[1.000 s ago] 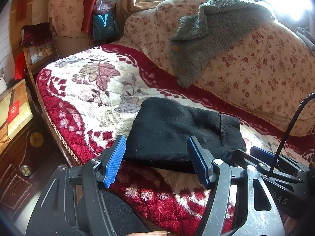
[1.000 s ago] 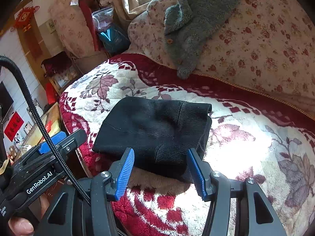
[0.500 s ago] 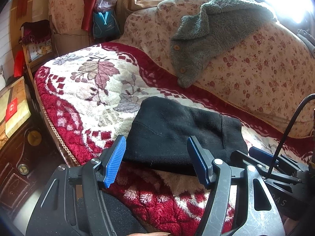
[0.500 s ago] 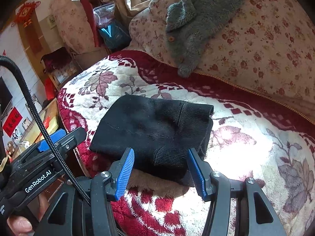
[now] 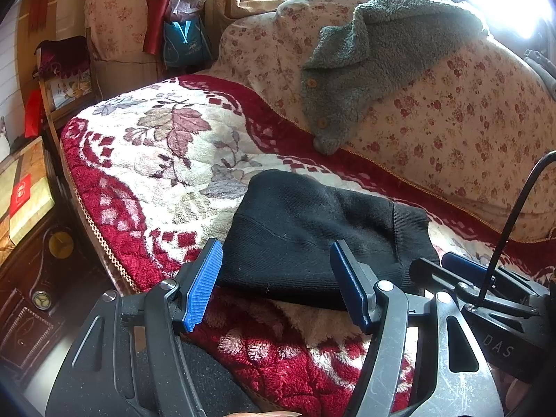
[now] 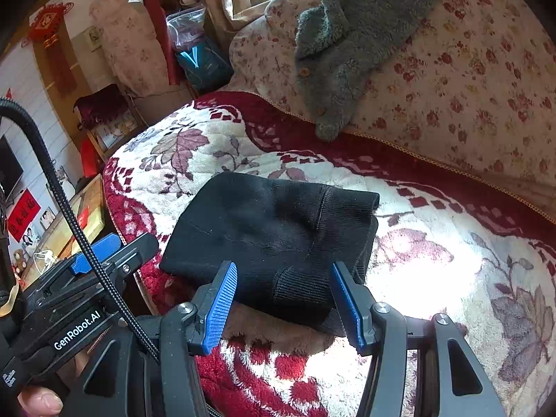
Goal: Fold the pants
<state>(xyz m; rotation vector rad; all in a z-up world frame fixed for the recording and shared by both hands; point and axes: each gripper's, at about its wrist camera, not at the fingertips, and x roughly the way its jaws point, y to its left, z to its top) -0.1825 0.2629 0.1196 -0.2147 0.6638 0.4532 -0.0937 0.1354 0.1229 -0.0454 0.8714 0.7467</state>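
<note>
The black pants (image 5: 312, 229) lie folded into a compact bundle on the red and cream floral blanket (image 5: 166, 153) of the sofa; they also show in the right wrist view (image 6: 274, 236). My left gripper (image 5: 278, 285) is open and empty, just short of the bundle's near edge. My right gripper (image 6: 283, 299) is open and empty, hovering at the bundle's near right corner. The right gripper also shows at the right of the left wrist view (image 5: 465, 271), and the left gripper at the left of the right wrist view (image 6: 100, 250).
A grey fleece jacket (image 5: 375, 55) hangs over the floral sofa back (image 5: 469, 121). A wooden side table (image 5: 24, 187) and dark cabinet stand left of the sofa's front edge. Bags and cloth (image 5: 186, 34) pile up at the far left corner.
Both grippers have drawn back and shifted slightly, staying open. The folded pants have not moved.
</note>
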